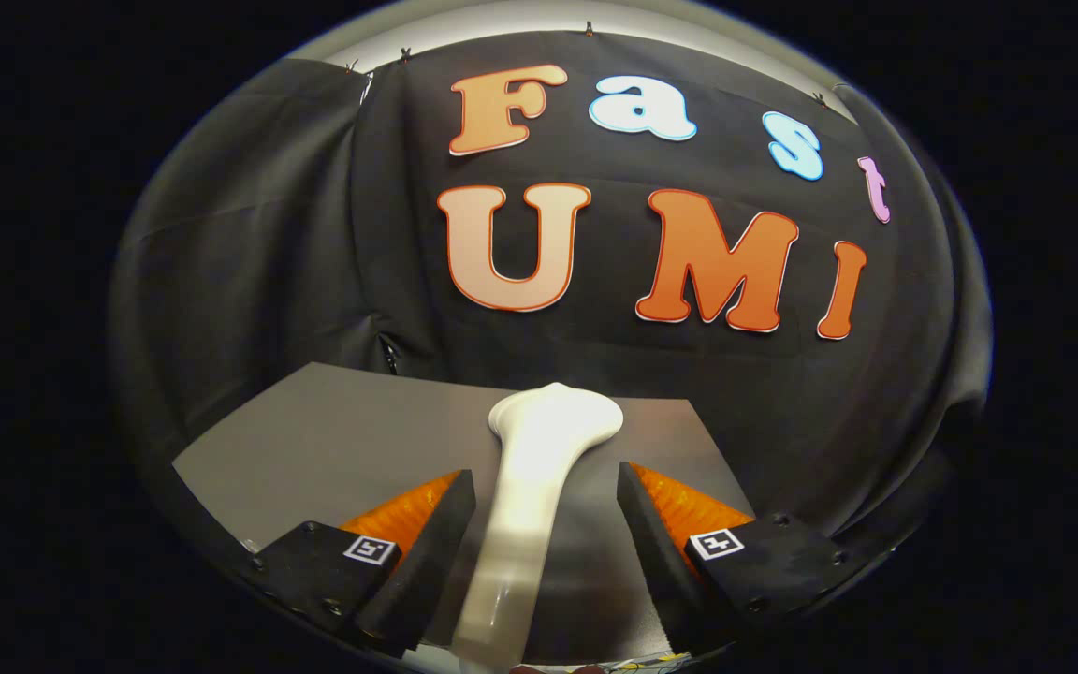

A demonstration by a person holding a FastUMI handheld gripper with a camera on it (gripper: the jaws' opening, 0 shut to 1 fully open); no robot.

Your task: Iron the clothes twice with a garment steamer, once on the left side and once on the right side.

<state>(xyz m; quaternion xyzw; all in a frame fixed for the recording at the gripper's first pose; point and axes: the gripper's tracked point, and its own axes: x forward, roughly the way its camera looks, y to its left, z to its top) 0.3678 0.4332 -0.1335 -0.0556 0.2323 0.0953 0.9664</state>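
We are looking forward along the hand-held gripper (546, 510); its two fingers (427, 552) are standing apart, one on each side of the white garment steamer (539, 468), and a visible gap is showing between each finger and the steamer's handle, so we are reading the gripper as released and holding nothing; the steamer is lying between the fingers, its slim handle running back toward us and its broad rounded head reaching just beyond the fingertips; the steamer is resting on a grey table (314, 449), which is stretching out from the steamer to both sides and a little way beyond its head; past the table's far edge the booth's black cloth wall (249, 243) is hanging; no garment is showing on the table near the steamer, so we cannot tell where the clothes are. We are judging that the step in hand is taking hold of the steamer; to do it well, we are keeping the handle centred between the fingers, closing evenly so both are pressing on the narrow part behind the head, and lifting only once the hold feels firm, since the smooth handle could slip or twist.
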